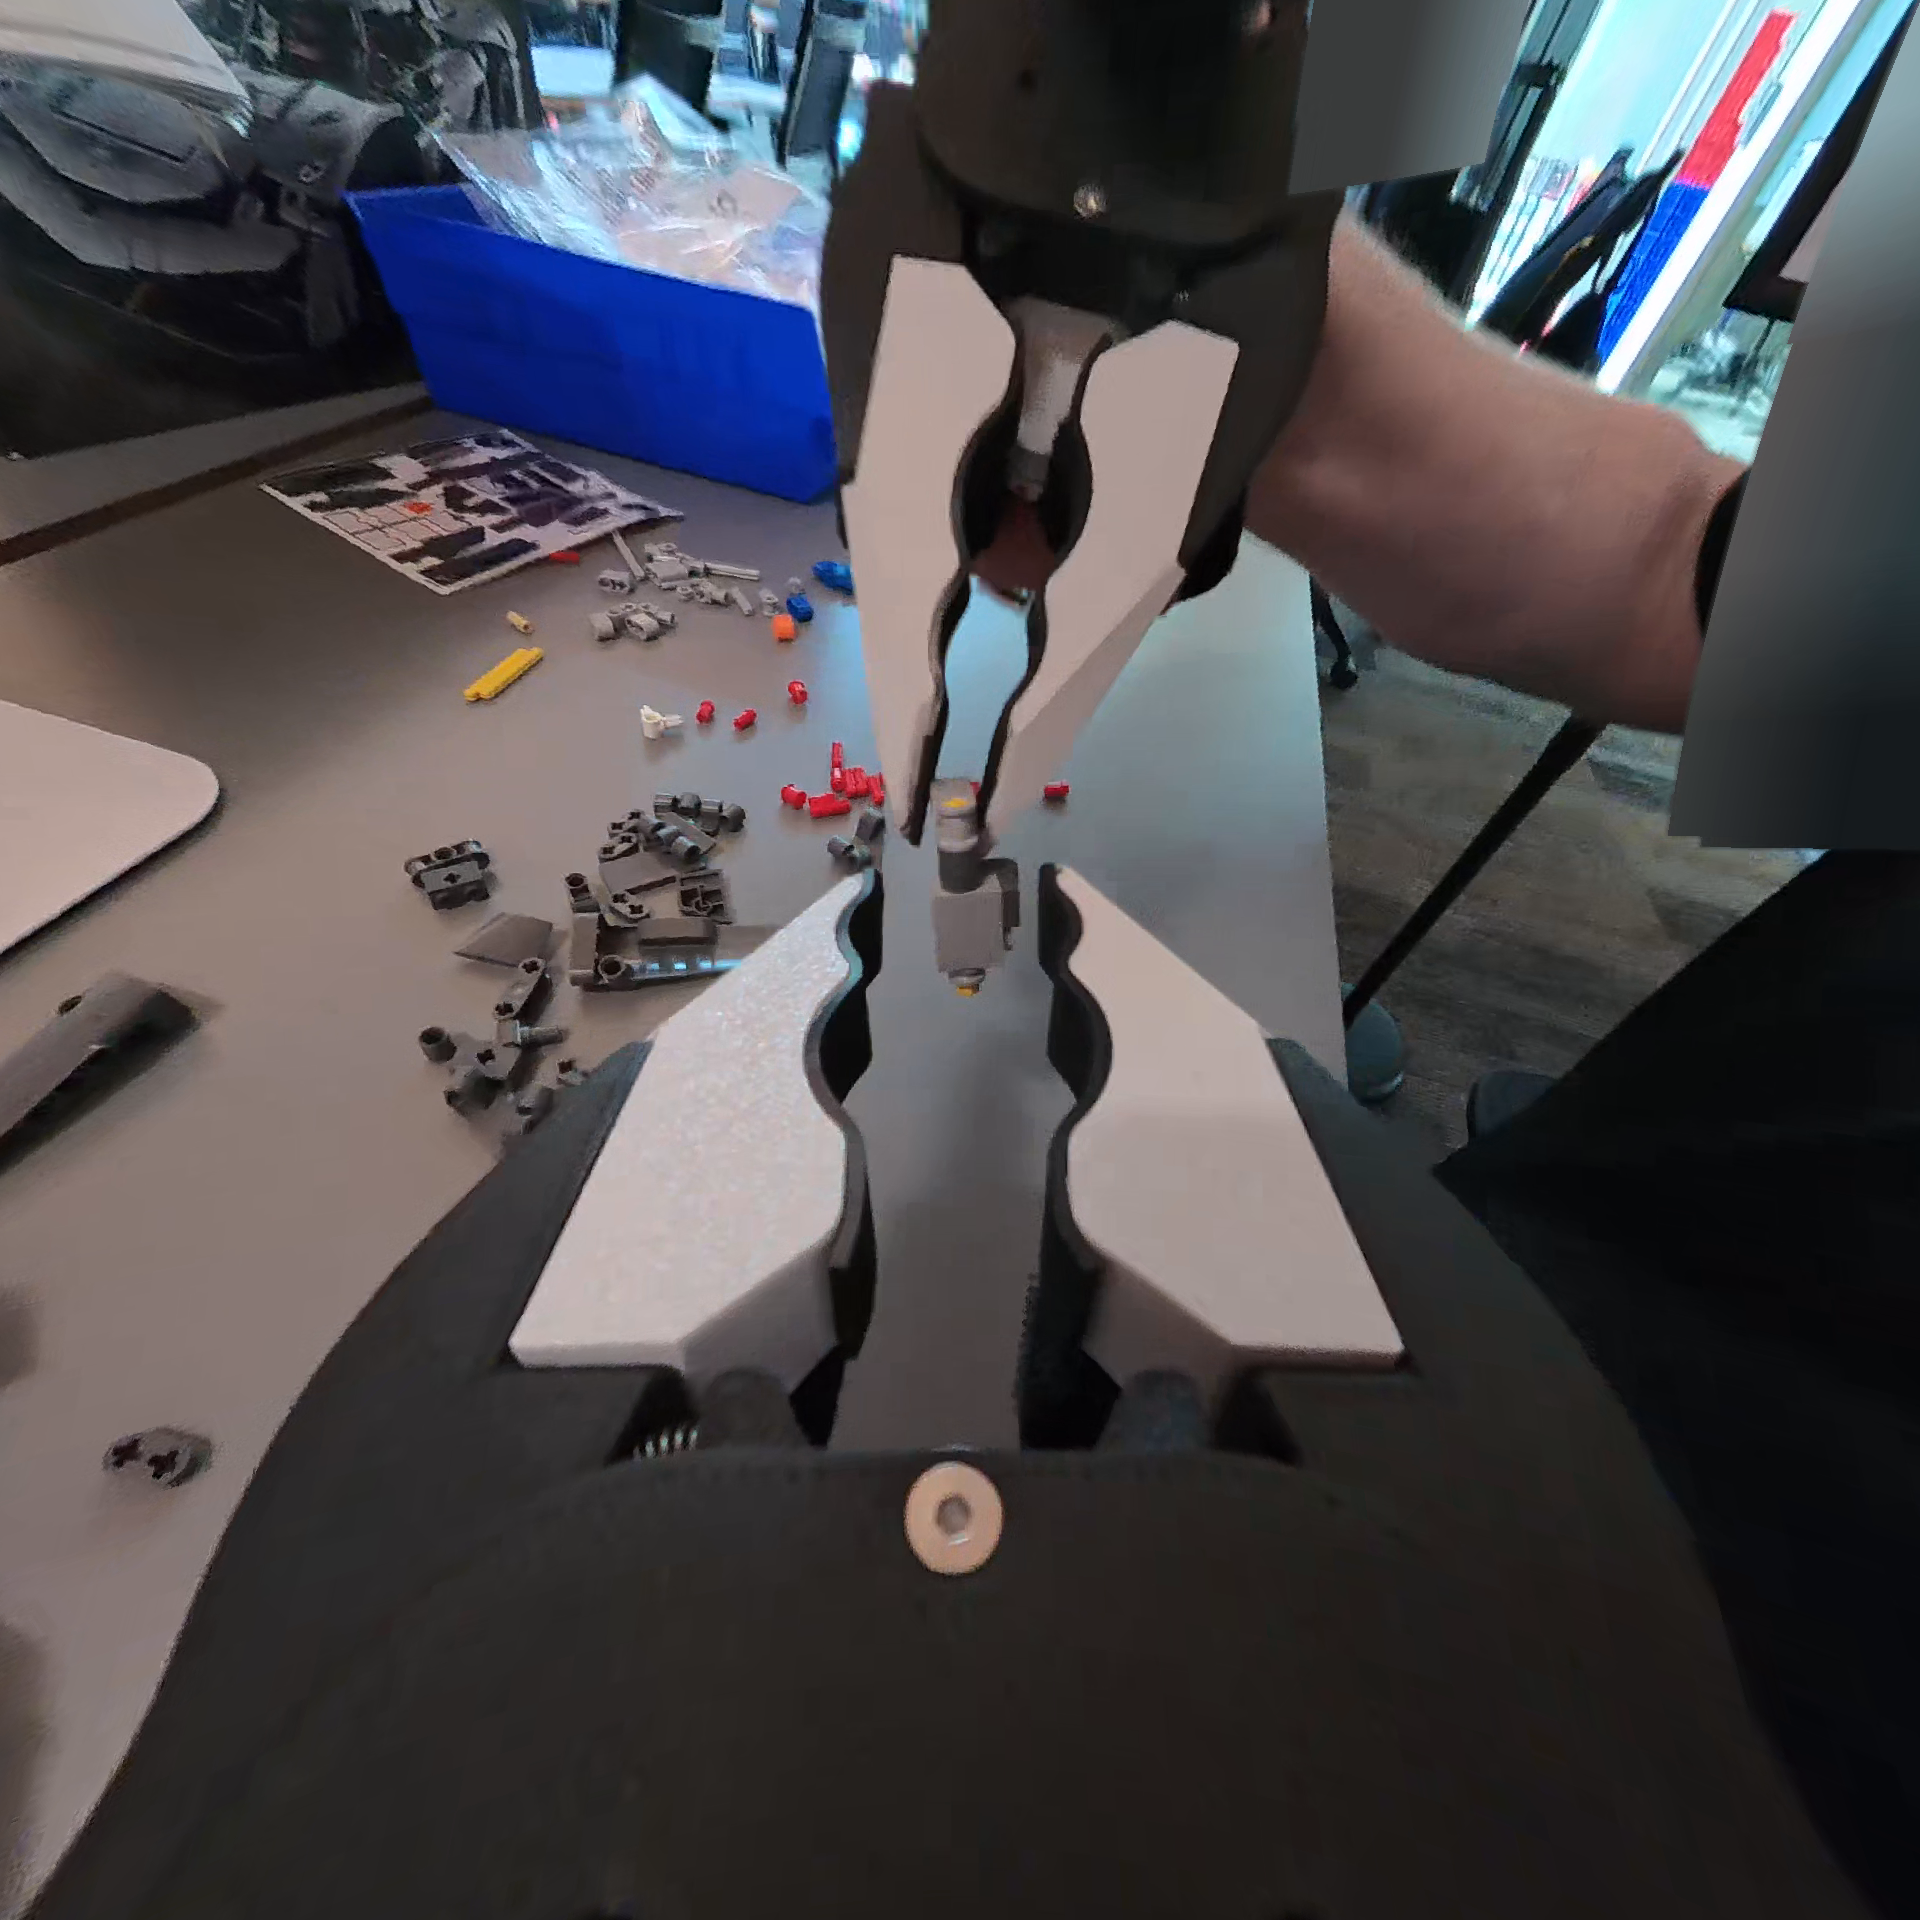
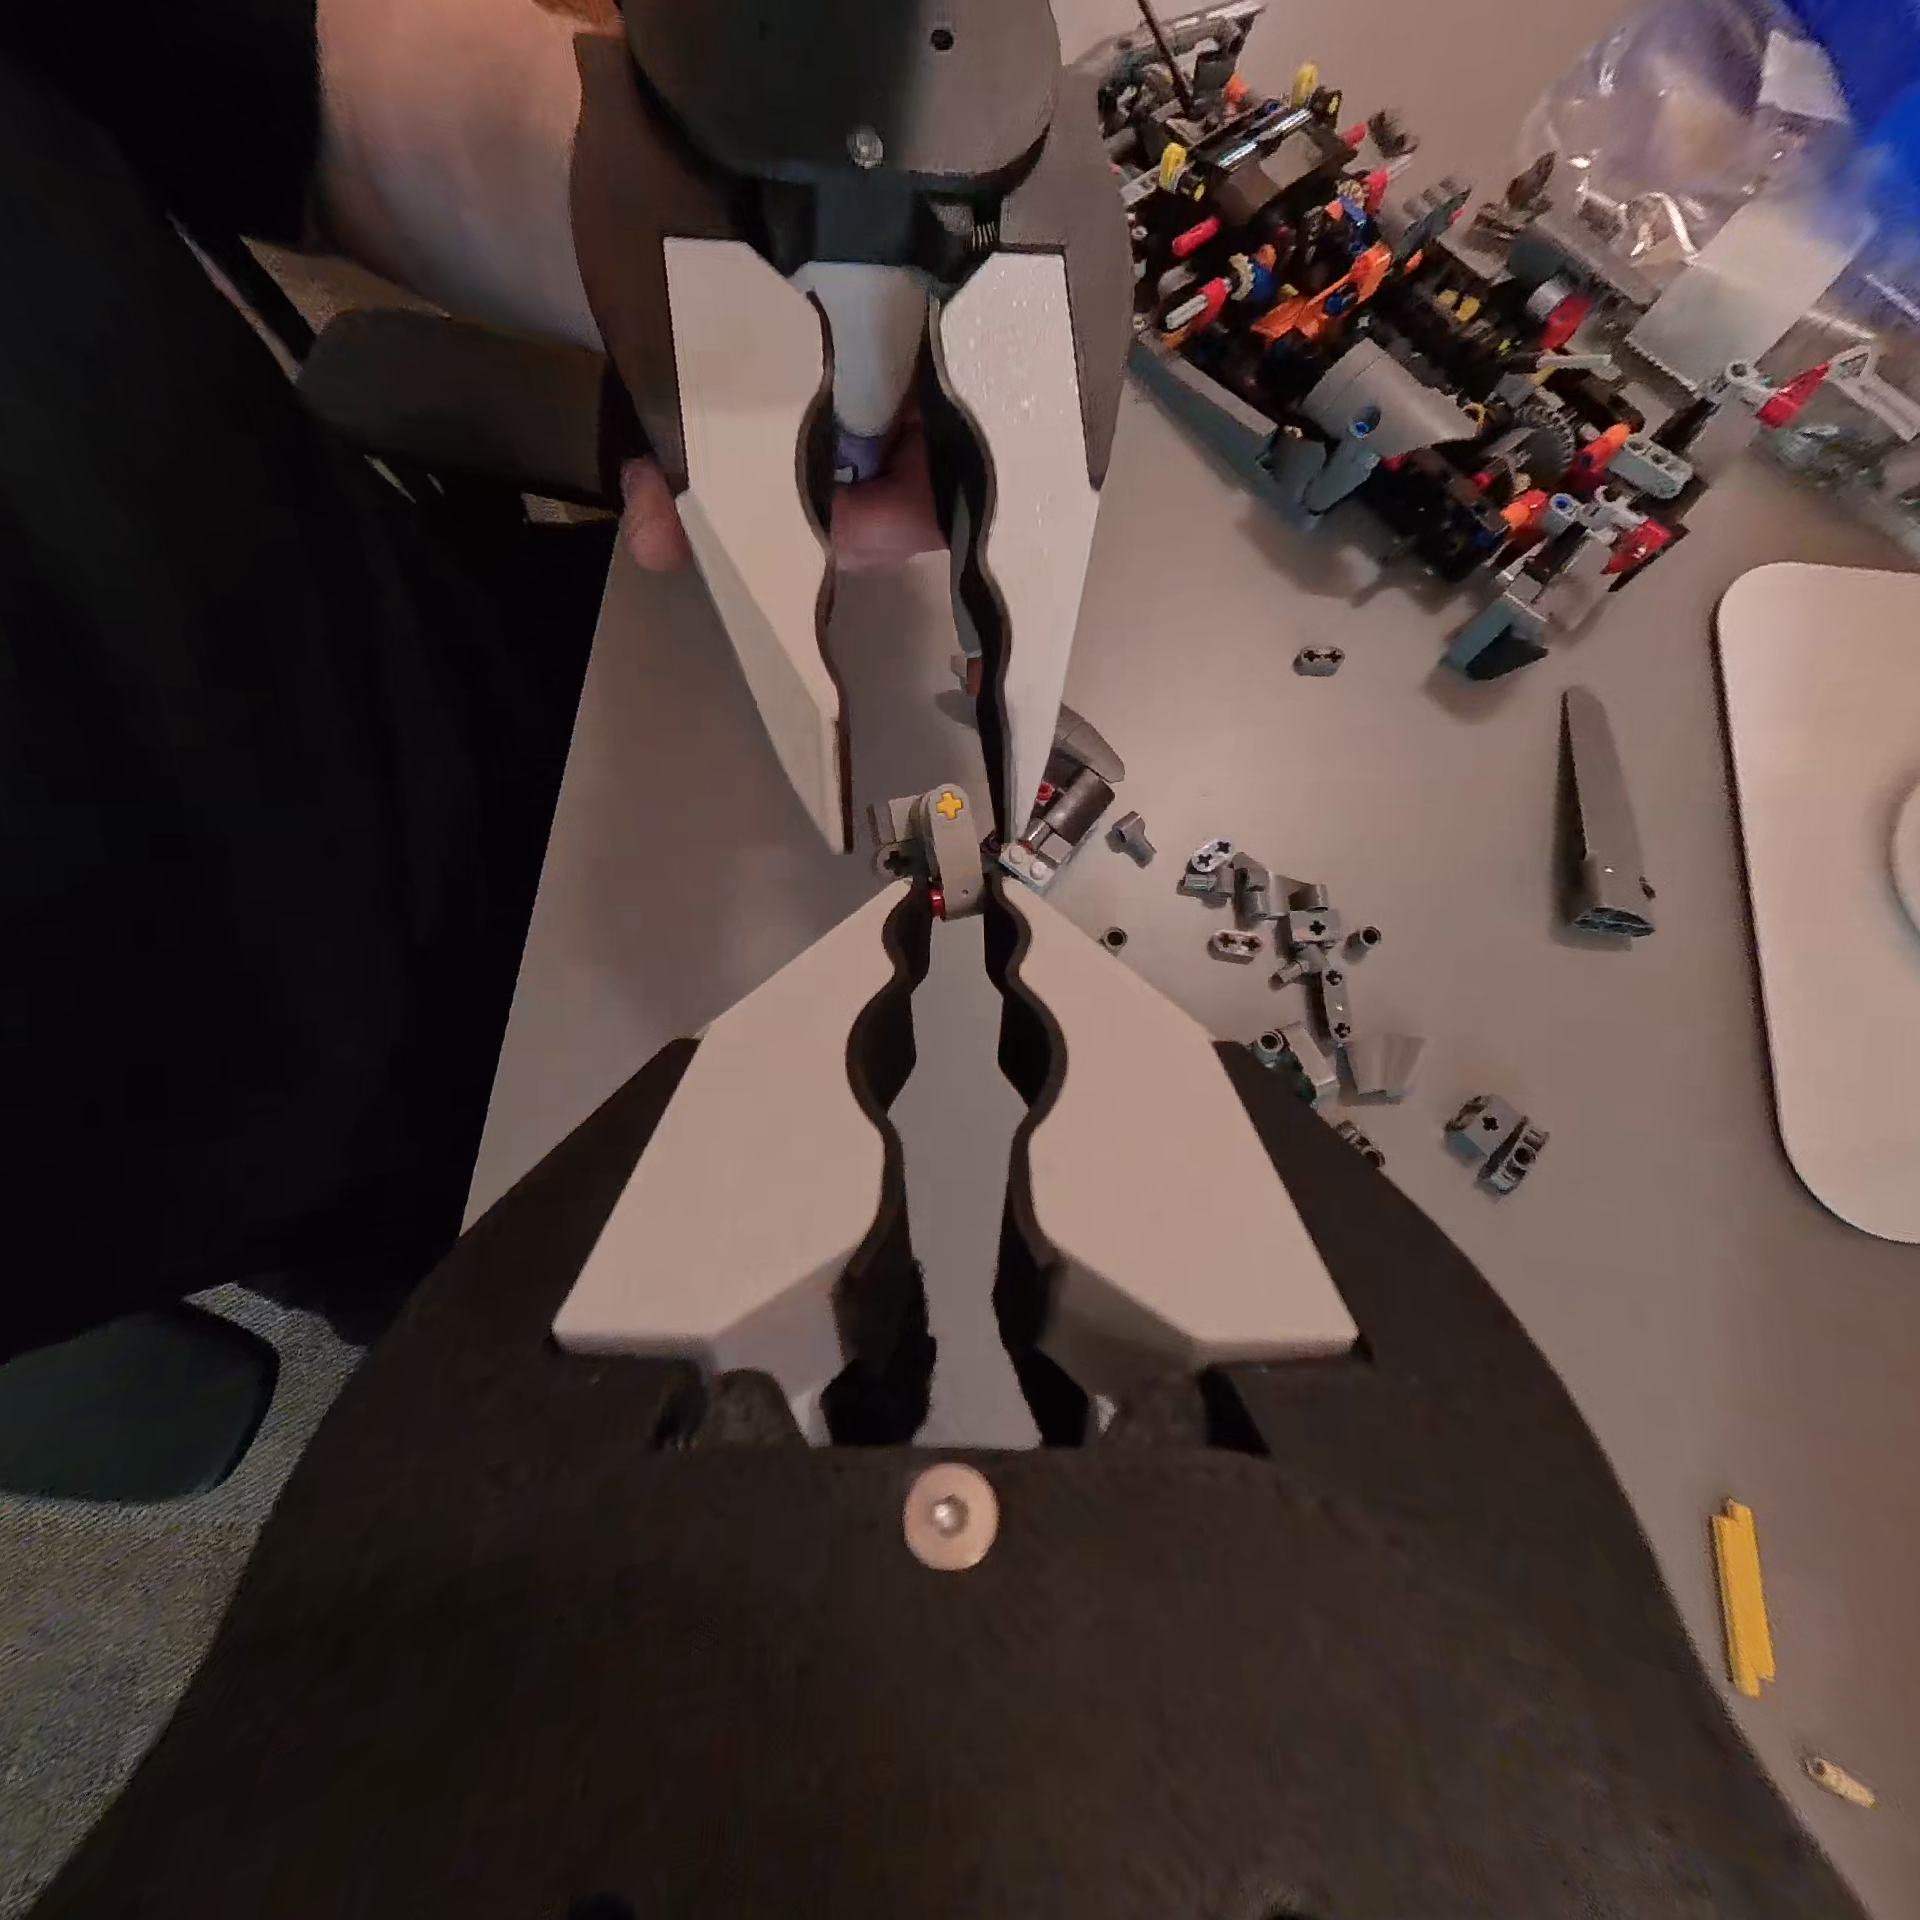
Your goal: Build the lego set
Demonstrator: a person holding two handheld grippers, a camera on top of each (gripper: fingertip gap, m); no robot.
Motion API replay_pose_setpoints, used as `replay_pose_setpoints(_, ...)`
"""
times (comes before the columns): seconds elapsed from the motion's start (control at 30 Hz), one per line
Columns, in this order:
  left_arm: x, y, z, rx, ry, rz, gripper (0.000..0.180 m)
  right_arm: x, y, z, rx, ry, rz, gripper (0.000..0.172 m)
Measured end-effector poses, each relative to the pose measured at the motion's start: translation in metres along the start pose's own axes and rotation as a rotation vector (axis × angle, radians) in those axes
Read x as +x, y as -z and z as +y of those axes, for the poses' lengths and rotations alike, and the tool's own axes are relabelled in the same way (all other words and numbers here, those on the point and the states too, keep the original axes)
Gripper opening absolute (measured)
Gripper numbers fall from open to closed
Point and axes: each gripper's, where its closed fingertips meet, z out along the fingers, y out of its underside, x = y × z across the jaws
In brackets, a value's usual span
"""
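Grey assembly (image 2: 948, 852) clamped in right claw (image 2: 958, 902).

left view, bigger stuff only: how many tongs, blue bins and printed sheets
tongs: 2 (left, right)
blue bin: 1
printed sheet: 1
total: 4

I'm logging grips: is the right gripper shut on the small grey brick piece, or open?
Shut: the right gripper's fingertips pinch the grey piece; the left gripper stands open.

Small grey brick assembly (image 2: 951, 852), yellow-pinned, airborne
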Motion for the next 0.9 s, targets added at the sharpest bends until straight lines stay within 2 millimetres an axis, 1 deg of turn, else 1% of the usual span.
replay_pose_setpoints(0.07, 0.000, -0.003, 0.006, -0.034, -0.007, -0.006, 0.023, 0.000, -0.002, -0.003, -0.003, 0.001, -0.026, 0.007)
replay_pose_setpoints(0.13, 0.002, -0.004, 0.008, -0.033, -0.015, 0.001, 0.017, 0.000, -0.003, -0.002, -0.020, -0.003, -0.043, 0.007)
replay_pose_setpoints(0.23, 0.000, -0.004, 0.009, -0.036, -0.017, 0.002, 0.015, 0.002, -0.005, -0.002, -0.028, -0.001, -0.050, 0.007)
replay_pose_setpoints(0.3, -0.004, -0.003, 0.007, -0.015, 0.013, -0.010, 0.015, 0.007, -0.005, -0.006, -0.016, -0.001, -0.015, 0.008)
replay_pose_setpoints(0.37, -0.010, 0.001, 0.000, 0.041, 0.084, -0.013, 0.015, 0.020, 0.000, -0.012, 0.010, -0.002, 0.081, 0.029)
replay_pose_setpoints(0.43, -0.018, 0.007, -0.010, 0.129, 0.175, -0.013, 0.015, 0.032, 0.012, -0.017, 0.033, 0.030, 0.218, 0.031)
replay_pose_setpoints(0.47, -0.020, 0.010, -0.015, 0.176, 0.228, 0.006, 0.015, 0.032, 0.018, -0.021, 0.060, 0.048, 0.272, 0.031)
replay_pose_setpoints(0.53, -0.027, 0.017, -0.026, 0.295, 0.340, 0.029, 0.015, 0.026, 0.023, -0.027, 0.117, 0.048, 0.361, 0.033)
replay_pose_setpoints(0.6, -0.033, 0.022, -0.034, 0.417, 0.482, 0.073, 0.015, 0.023, 0.024, -0.029, 0.168, 0.073, 0.480, 0.036)
replay_pose_setpoints(0.67, -0.036, 0.023, -0.037, 0.504, 0.597, 0.122, 0.015, 0.024, 0.027, -0.036, 0.246, 0.094, 0.639, 0.036)
replay_pose_setpoints(0.7, -0.039, 0.024, -0.040, 0.553, 0.645, 0.129, 0.015, 0.023, 0.025, -0.037, 0.262, 0.098, 0.693, 0.038)
replay_pose_setpoints(0.8, -0.040, 0.024, -0.046, 0.647, 0.698, 0.137, 0.015, 0.024, 0.017, -0.040, 0.260, 0.123, 0.860, 0.042)
replay_pose_setpoints(0.9, -0.034, 0.020, -0.053, 0.689, 0.709, 0.160, 0.015, 0.026, 0.018, -0.049, 0.300, 0.119, 0.972, 0.040)
